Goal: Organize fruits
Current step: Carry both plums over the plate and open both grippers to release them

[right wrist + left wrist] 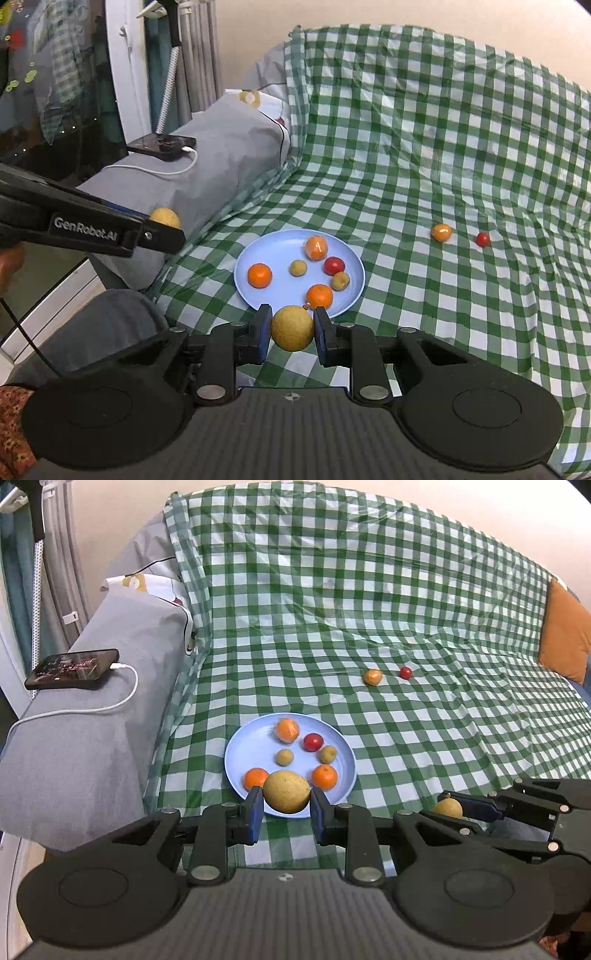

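Closest thing in the left wrist view is the left gripper (286,814), all matte black plastic with ribbed housing and blue rubbery pads, and it's clamped on a yellow fruit (286,791), roundish with a dull, speckled skin. That fruit hangs right at the near rim of the blue plate (251,749), which is smooth, round and shallow. On the plate: three glossy oranges (324,776), one of them seemingly in clear wrap, a shiny red tomato (313,741) and two small tan fruits (284,757). Everything sits on a green-and-white checked cloth (369,590), plasticky and wrinkled. Farther back on the cloth, well apart from the plate, lie a wrapped orange fruit (372,676) and a small red one (405,672) near each other. Off to the side, a black phone (74,668) with a white cable rests on a grey cushion (110,716).

Right wrist view: the right gripper (291,334) is squeezing its own yellow ball-shaped fruit (292,329), matte and pitted, just in front of the plate's (354,273) near edge. The left gripper (162,229) shows from the side here with its fruit (165,218) peeking out at the tip. Same two loose fruits on the cloth, the orange one (441,232) and the red one (482,239).
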{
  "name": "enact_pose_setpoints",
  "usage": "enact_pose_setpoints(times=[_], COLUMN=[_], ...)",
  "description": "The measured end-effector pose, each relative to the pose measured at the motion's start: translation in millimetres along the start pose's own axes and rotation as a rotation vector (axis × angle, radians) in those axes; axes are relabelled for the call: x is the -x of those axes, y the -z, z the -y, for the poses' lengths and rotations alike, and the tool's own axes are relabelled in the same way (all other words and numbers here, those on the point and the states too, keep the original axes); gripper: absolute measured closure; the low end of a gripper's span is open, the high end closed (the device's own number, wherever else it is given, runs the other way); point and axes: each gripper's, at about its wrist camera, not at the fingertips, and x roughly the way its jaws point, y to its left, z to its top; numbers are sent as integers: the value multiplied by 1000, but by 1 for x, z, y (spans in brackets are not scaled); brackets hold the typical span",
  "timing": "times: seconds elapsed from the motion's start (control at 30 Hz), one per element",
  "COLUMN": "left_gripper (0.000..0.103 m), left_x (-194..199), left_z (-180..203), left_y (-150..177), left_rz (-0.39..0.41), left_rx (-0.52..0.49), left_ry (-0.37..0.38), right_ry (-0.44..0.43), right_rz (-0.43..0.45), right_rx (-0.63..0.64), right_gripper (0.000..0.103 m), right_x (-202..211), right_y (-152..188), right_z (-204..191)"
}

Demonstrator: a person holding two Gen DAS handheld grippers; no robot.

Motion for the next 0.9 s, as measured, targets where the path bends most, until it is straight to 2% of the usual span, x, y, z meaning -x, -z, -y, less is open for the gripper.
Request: enact_pose_setpoints(times=[0.17, 0.37, 0.6, 0.9], left_gripper=[73, 73, 73, 73], left_x=[-34, -90, -154, -206], left_z=[-2, -4, -4, -11], left_y=[-16, -37, -55, -63], left_rz=[-33, -115, -174, -231], left_rx=[1, -10, -33, -43], left_ry=[-29, -57, -62, -83], right_ry=[-1, -13, -16, -35], right_rz=[-23, -61, -104, -156], right_rx=[-4, -19, -39, -26], right_gripper=[78, 78, 78, 78], right_x=[-31, -79, -137, -188], right_y=[-8, -18, -29, -31], right_z=[11, 24, 39, 44])
